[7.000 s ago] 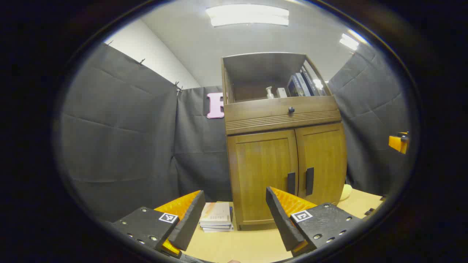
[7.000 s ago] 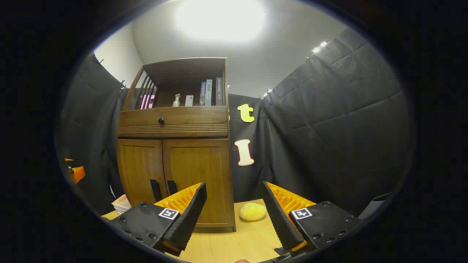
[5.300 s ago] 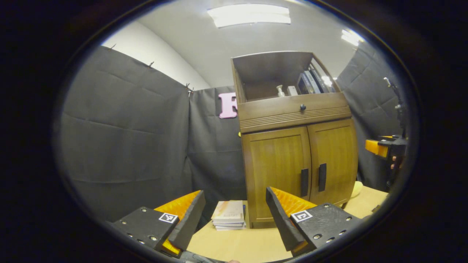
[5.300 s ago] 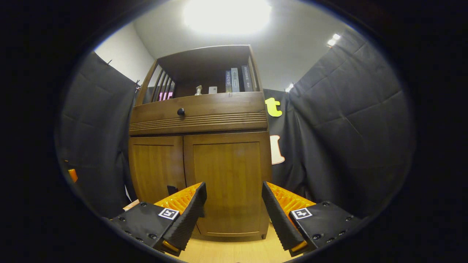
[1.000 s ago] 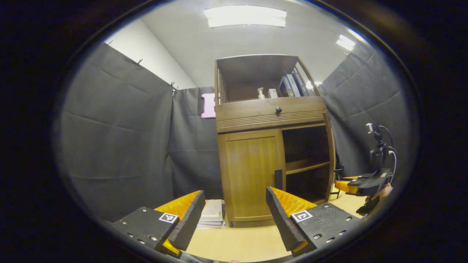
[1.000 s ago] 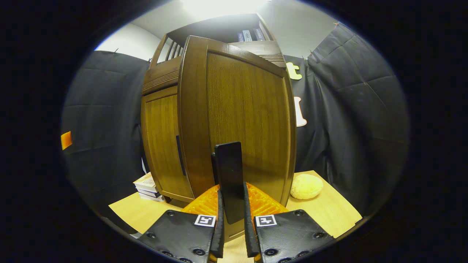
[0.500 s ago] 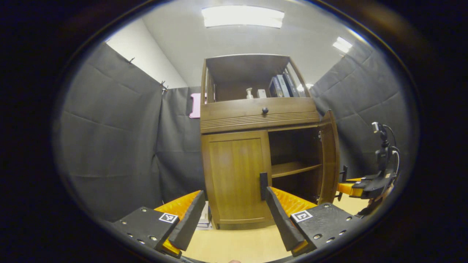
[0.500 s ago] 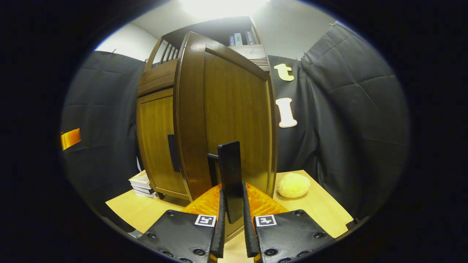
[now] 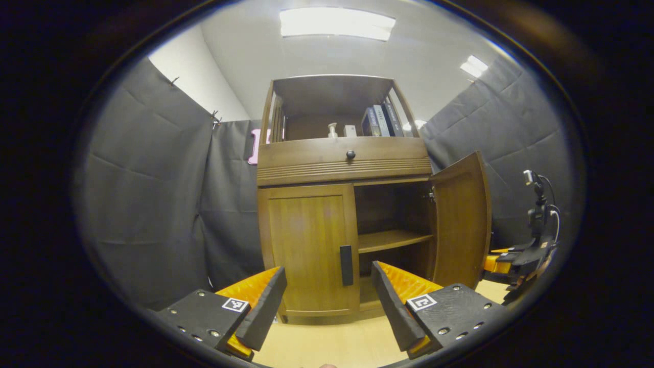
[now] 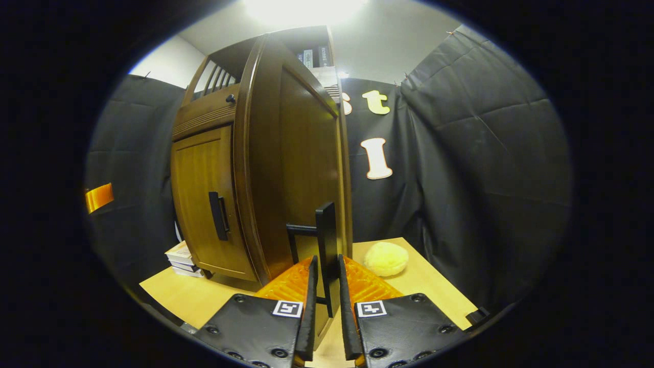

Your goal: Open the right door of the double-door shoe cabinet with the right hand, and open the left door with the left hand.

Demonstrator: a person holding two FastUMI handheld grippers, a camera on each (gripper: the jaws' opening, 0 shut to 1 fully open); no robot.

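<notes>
**Right door swung wide; left door yet to be taken**

Since half a second ago the right door has been swung further out on its hinges, so that its inner face is now turned toward the left gripper view and the shelf inside the shoe cabinet is laid bare. In the right gripper view the right door's handle is pinched between the fingers of the right gripper, which are pressed together on the black bar. The same gripper is seen far off at the right edge of the left gripper view, beside the door's free edge.

The left gripper is held spread, with nothing between its fingers, in front of the left door, which is closed. The left door's handle stands upright near the door's inner edge, between and beyond the open fingers and apart from them.

The doors are judged to be stiff wooden panels, light enough to swing on their hinges with a steady pull. The slim, rigid bar handle is judged the right place to take hold, gripped across its width near the middle. A smooth finish may let it slip, so a firm pinch is advised, and the pull should follow the door's arc.
</notes>
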